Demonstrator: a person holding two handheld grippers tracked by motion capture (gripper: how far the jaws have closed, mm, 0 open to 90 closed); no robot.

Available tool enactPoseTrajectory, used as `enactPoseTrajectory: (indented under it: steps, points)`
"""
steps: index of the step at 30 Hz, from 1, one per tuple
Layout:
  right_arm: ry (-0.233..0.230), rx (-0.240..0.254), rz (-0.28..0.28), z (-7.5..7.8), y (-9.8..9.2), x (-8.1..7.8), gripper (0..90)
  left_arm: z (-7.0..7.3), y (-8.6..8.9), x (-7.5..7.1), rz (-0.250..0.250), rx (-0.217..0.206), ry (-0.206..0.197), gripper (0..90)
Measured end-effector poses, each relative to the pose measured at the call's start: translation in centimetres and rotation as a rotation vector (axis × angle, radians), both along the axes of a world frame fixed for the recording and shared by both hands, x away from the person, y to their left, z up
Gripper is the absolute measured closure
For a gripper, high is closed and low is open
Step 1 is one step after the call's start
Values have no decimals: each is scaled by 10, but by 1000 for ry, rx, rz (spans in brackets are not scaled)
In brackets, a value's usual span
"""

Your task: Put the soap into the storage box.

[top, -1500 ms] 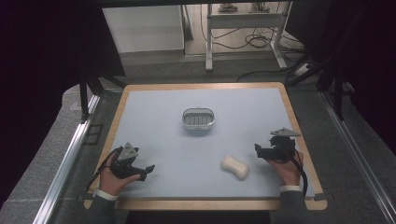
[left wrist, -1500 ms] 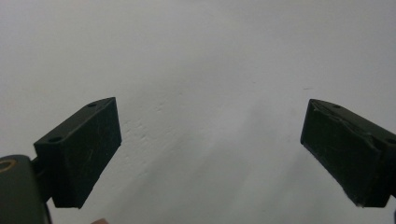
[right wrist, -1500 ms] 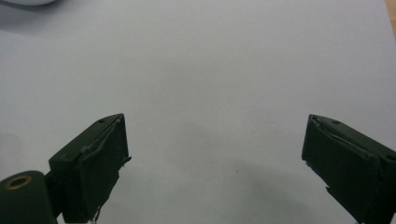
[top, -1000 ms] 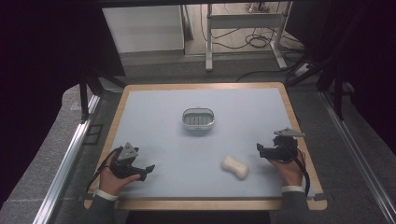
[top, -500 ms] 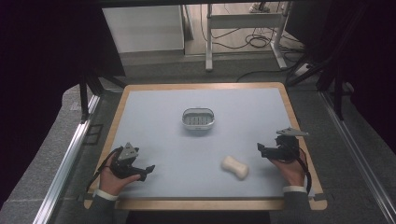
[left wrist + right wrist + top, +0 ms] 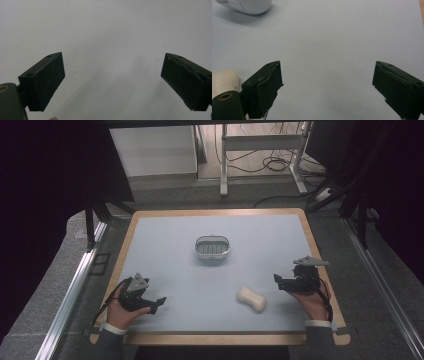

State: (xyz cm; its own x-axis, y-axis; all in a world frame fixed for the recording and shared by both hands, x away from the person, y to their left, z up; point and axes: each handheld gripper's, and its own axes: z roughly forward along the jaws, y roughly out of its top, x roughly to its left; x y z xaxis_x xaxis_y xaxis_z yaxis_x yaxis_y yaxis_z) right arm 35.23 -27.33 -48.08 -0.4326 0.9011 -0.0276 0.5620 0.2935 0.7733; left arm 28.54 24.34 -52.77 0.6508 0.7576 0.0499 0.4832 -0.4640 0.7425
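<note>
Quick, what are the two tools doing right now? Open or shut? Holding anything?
Left tool: open, holding nothing, only bare table mat between its jaws.
Right tool: open, holding nothing; the cream soap bar lies beside it, not gripped.

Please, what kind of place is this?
Probably a lab or workshop, not a home: a wood-edged table with a pale mat, metal desk legs with loose cables behind it, dark screens on both sides.

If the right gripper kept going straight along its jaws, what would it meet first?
Probably nothing soon. The right gripper has open jaws over bare blue mat. The cream soap bar lies off beside one jaw, and the white dish sits far ahead, off to the side. Depth is hard to judge.
</note>
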Motion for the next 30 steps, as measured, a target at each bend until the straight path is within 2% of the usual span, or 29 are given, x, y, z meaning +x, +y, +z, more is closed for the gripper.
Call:
enactPoseTrajectory:
  steps: [8, 11, 13, 16, 20, 22, 23, 24, 25, 29, 30]
  points:
    - [-11, 4, -12, 6, 4, -3, 105, 0, 0, 0, 0, 3, 1, 56]
    - [-5, -36, 25, 7, 9, -4, 110, 0, 0, 0, 0, 3, 2, 56]
    - [-2, -36, 59, 9, 12, -5, 121, 0, 0, 0, 2, -1, 3, 57]
    - [19, -67, 102, 11, 20, -6, 120, 1, 0, -1, 6, -5, 2, 56]
    - [33, -59, 136, 13, 24, -8, 120, 1, 0, -1, 8, -10, 3, 56]
    - [53, -67, 159, 12, 27, -8, 121, 1, 0, -1, 5, -10, 5, 56]
    - [82, -76, 196, 11, 32, -8, 121, 0, -1, -1, 5, -11, 6, 56]
    - [82, -76, 196, 11, 32, -8, 121, 0, -1, -1, 3, -14, 6, 56]
    - [103, -92, 226, 12, 38, -10, 121, 0, -1, -1, 1, -16, 8, 56]
    - [122, -107, 269, 16, 48, -12, 126, 1, 0, -2, 1, -18, 4, 56]
    - [138, -125, 290, 17, 54, -13, 126, 1, 0, -2, 1, -20, 4, 56]
